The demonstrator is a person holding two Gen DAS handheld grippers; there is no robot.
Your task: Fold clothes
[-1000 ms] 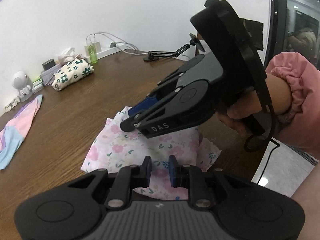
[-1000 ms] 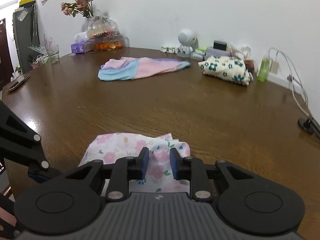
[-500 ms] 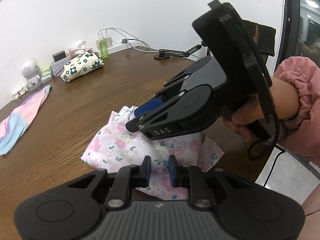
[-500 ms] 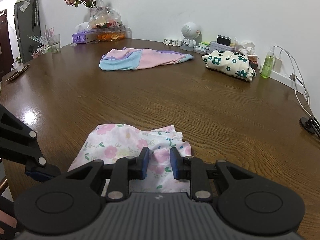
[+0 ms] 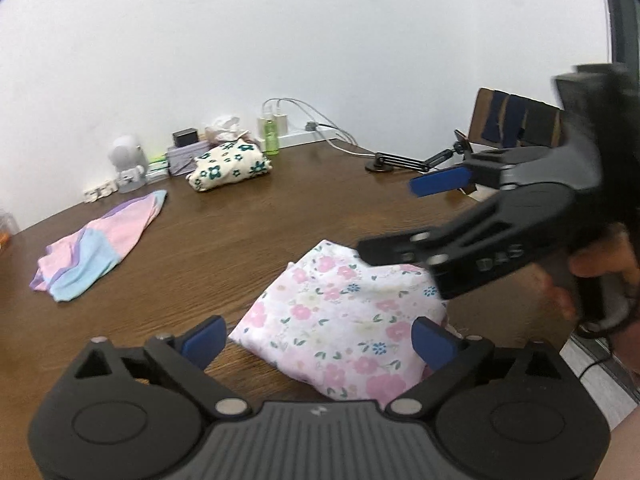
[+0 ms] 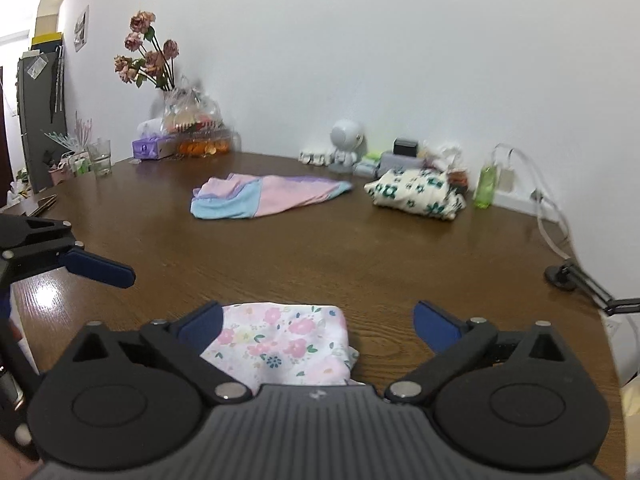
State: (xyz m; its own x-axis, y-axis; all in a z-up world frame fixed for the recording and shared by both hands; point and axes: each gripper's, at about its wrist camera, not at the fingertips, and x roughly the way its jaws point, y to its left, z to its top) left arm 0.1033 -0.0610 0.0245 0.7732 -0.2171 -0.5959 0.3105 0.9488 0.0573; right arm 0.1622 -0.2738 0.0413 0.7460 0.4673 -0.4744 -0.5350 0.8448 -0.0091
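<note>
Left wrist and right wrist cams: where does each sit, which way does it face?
Left wrist: on the left tongs, open, facing the pink floral cloth; right tongs and a hand show.
Right wrist: on the right tongs, open, facing the far wall; left tongs' finger shows.
Shared: floral cloth, pastel garment, table.
</note>
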